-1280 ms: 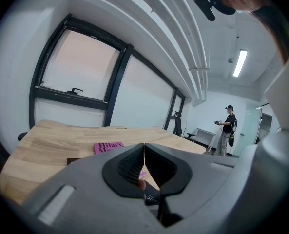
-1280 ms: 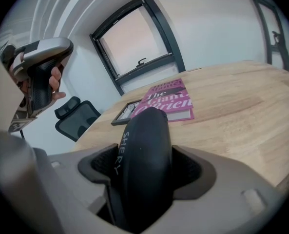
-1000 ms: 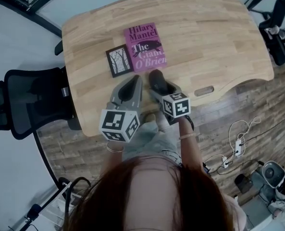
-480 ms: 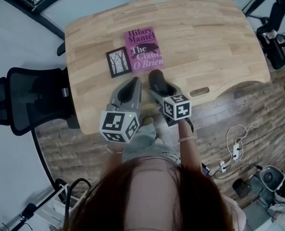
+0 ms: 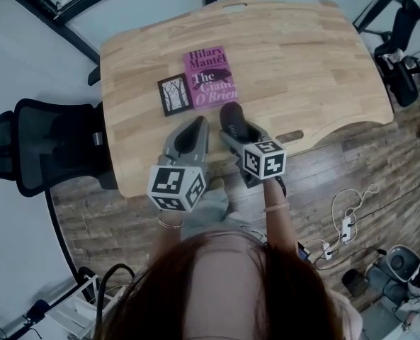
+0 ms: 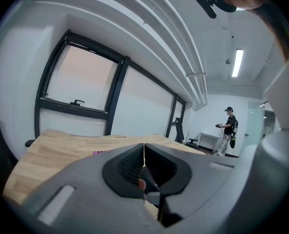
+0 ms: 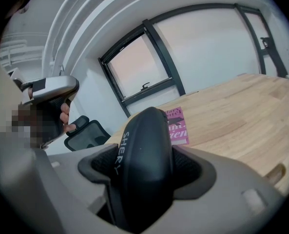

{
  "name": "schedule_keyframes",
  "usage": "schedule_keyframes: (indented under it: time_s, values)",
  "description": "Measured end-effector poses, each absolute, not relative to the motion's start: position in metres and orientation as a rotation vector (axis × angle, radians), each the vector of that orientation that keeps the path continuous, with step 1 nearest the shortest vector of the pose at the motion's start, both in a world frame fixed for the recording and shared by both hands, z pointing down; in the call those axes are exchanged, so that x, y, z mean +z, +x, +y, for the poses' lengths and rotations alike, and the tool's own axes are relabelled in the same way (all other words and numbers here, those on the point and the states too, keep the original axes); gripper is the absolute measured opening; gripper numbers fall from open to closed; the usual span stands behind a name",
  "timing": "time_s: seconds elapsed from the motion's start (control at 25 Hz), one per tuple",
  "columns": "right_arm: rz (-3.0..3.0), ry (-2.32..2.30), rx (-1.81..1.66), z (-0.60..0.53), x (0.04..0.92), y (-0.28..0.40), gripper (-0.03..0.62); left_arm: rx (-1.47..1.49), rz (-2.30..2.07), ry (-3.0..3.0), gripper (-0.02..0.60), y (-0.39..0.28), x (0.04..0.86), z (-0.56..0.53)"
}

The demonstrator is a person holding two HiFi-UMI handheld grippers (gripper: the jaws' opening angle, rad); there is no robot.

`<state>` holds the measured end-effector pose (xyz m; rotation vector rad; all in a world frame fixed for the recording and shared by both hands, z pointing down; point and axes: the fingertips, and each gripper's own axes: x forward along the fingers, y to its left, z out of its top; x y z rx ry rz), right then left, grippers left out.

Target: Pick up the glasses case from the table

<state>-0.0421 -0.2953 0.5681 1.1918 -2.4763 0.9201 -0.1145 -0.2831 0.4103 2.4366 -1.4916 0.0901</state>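
A black glasses case [image 7: 145, 165] with white lettering stands clamped between the jaws of my right gripper [image 7: 146, 172], lifted off the wooden table [image 5: 302, 62]. In the head view the glasses case [image 5: 231, 117] pokes out of the right gripper [image 5: 232, 127] above the table's near edge. Just to its left my left gripper [image 5: 193, 132] is shut with nothing in it; in the left gripper view its jaws [image 6: 144, 167] meet along a thin line.
A purple book [image 5: 209, 77] and a small black-framed picture [image 5: 174, 94] lie on the table beyond the grippers. A black office chair [image 5: 43, 144] stands at the left. A person [image 6: 228, 130] stands far off across the room. Cables lie on the floor at the right.
The head view has drifted so the table sits slightly lower in frame. Both grippers hold the same pose, the right one keeping the case.
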Motion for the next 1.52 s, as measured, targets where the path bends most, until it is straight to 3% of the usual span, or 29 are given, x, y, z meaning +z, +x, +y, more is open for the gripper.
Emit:
schedule_keyframes:
  time_s: [1.52]
  values:
    - [-2.749, 1.33, 0.762, -0.198, 0.434, 0.013, 0.347, 0.002, -1.514, 2.568, 0.009, -0.071, 0.343, -0.168]
